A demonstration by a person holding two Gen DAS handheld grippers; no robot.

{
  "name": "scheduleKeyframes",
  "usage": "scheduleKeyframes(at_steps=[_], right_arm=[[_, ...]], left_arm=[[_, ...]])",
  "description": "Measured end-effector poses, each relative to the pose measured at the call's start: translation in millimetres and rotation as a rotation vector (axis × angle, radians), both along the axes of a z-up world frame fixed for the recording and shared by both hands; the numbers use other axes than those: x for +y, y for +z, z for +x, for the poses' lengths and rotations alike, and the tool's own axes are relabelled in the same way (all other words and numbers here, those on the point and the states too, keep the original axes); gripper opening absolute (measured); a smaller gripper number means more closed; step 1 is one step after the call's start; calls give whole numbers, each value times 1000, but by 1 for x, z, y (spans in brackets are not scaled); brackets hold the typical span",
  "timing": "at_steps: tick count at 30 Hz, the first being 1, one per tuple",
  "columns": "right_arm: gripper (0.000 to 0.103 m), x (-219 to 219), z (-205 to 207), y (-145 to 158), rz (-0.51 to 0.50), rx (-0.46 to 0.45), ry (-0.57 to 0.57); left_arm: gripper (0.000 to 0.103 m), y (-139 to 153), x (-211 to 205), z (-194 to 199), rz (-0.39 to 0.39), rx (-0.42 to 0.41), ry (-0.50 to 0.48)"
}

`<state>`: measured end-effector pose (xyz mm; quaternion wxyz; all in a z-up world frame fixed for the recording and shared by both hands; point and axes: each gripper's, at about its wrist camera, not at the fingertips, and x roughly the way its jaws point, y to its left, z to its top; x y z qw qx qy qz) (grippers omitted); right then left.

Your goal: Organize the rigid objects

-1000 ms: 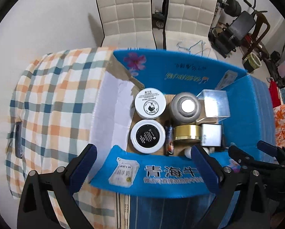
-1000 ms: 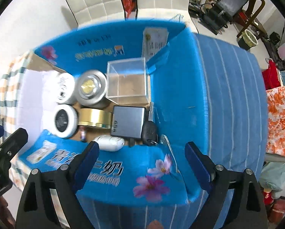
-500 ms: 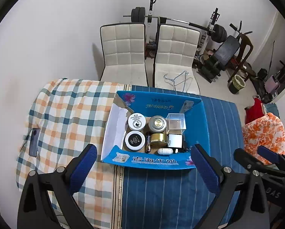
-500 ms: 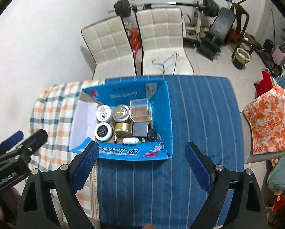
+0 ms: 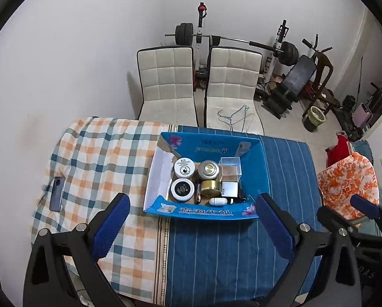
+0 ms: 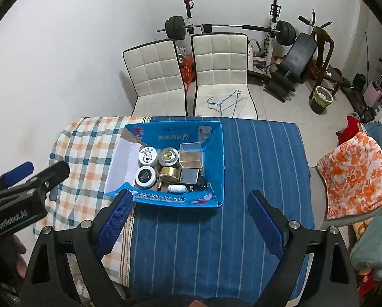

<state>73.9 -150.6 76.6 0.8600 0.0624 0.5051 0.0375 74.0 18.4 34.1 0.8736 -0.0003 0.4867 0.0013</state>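
Left gripper (image 5: pixel 192 226): we see its blue-padded fingers spread wide at the bottom of the left wrist frame, holding nothing; it also shows at the left edge of the right wrist view (image 6: pixel 27 176).
Right gripper (image 6: pixel 191 220): likewise spread wide and empty, low in its own frame; its tip shows at the lower right of the left wrist view (image 5: pixel 354 212).
Box (image 5: pixel 254 176): blue cardboard, flaps open, at the centre of both frames; it sits on the table (image 5: pixel 216 255), across the seam between checked cloth and blue striped cloth.
Contents: we count a white-lidded jar (image 5: pixel 183 168), a black-lidded jar (image 5: pixel 182 188), a silver tin (image 5: pixel 208 169), a gold tin (image 5: pixel 210 187), a clear cube (image 5: pixel 230 168), a grey case (image 5: pixel 229 187), and a white capsule (image 5: pixel 218 201); all packed close.
Phone (image 5: pixel 56 193): flat on the checked cloth, centre left, well apart from the box.
Chairs (image 5: pixel 165 81): two white ones, upper centre.
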Motion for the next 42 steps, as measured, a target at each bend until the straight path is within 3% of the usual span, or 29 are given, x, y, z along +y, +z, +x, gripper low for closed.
scheduleKeyframes(at_steps=[17, 42], right_arm=[[93, 6, 8, -9, -105, -21, -21], [93, 6, 6, -14, -149, -19, -20]], left_arm=[[101, -15, -1, -8, 30, 22, 16], [101, -16, 7, -14, 29, 47, 36]])
